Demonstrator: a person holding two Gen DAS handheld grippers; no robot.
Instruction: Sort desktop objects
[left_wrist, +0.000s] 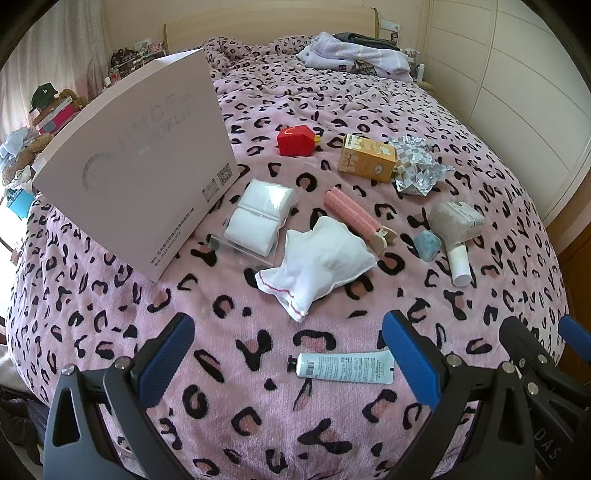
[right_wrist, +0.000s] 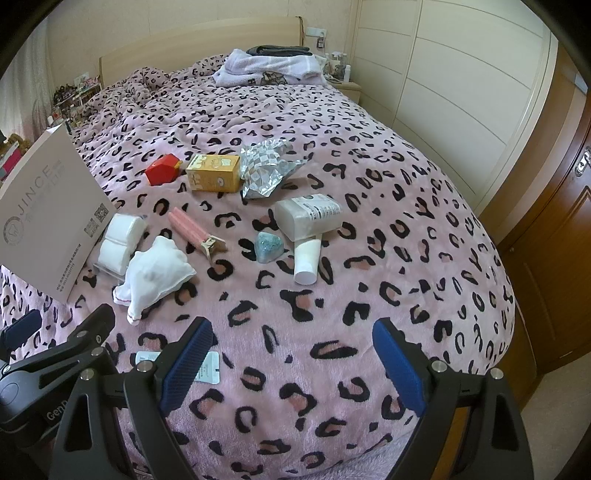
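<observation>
Loose objects lie on a pink leopard blanket (left_wrist: 258, 406). My left gripper (left_wrist: 291, 354) is open over a pale blue-green tube (left_wrist: 343, 367), which lies between its fingers; the tube is partly hidden in the right wrist view (right_wrist: 208, 367). My right gripper (right_wrist: 291, 354) is open and empty over bare blanket. Ahead lie a white cloth pouch (left_wrist: 321, 262), a clear pack of white pads (left_wrist: 258, 218), a pink clip (left_wrist: 354, 214), a red box (left_wrist: 295, 141), a yellow carton (left_wrist: 367, 157), crumpled foil (left_wrist: 417, 168), a blue stone (left_wrist: 426, 245) and a white bottle (left_wrist: 458, 236).
A large pink-grey box (left_wrist: 140, 162) stands tilted at the left. Folded clothes (left_wrist: 354, 55) lie at the bed's head. A cream wardrobe (right_wrist: 461, 92) and a wooden door (right_wrist: 554, 240) stand to the right. Cluttered shelves (left_wrist: 44, 110) are at the left.
</observation>
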